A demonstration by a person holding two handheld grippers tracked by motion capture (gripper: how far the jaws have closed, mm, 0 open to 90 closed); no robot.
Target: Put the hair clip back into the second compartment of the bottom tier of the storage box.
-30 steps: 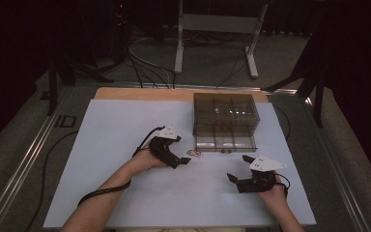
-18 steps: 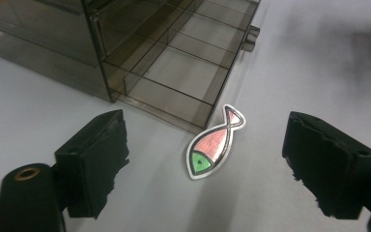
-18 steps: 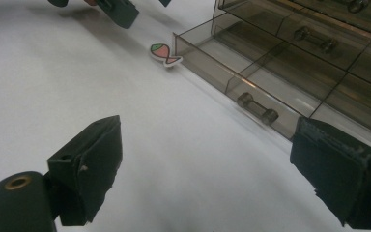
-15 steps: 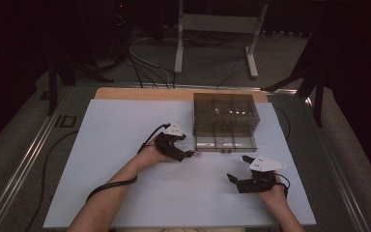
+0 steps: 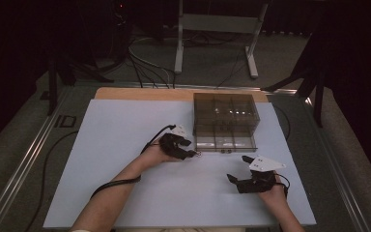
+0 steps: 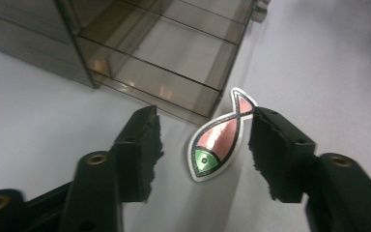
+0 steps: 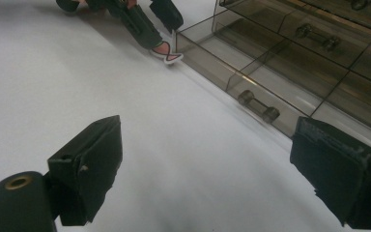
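Here the left hand-held gripper (image 6: pixel 203 145) sits low over the white worktop (image 5: pixel 125 145) with a flat fish-shaped piece (image 6: pixel 218 136) lying between its two black jaws. Its jaws have just been closing and now stand half spread: the right one is just beside the fish's tail, the left one apart from the green head, and neither pad presses on it. The fish is pink-bodied with a silver rim, and it lies flat on the worktop with its tail pointing away from the gripper toward the box.

Just beyond the jaw tips stands a smoky clear drawer box (image 6: pixel 164 63), its near corner almost at the fish's tail. That wall crowds the far side of the piece. In the high view the box (image 5: pixel 226 121) stands just ahead and to the right of the left hand-held gripper (image 5: pixel 186 151), and a black cable (image 5: pixel 121 182) trails back along the forearm.

The right hand-held gripper (image 7: pixel 207 174) rests well apart to the right and nearer the person, jaws spread wide with only bare worktop between them. Ahead of it the box's front drawers show small knob handles (image 7: pixel 258 106), and farther off the left gripper's jaws and the fish's tail (image 7: pixel 166 52) show at the box corner. In the high view the right hand-held gripper (image 5: pixel 236 181) points left across the worktop.
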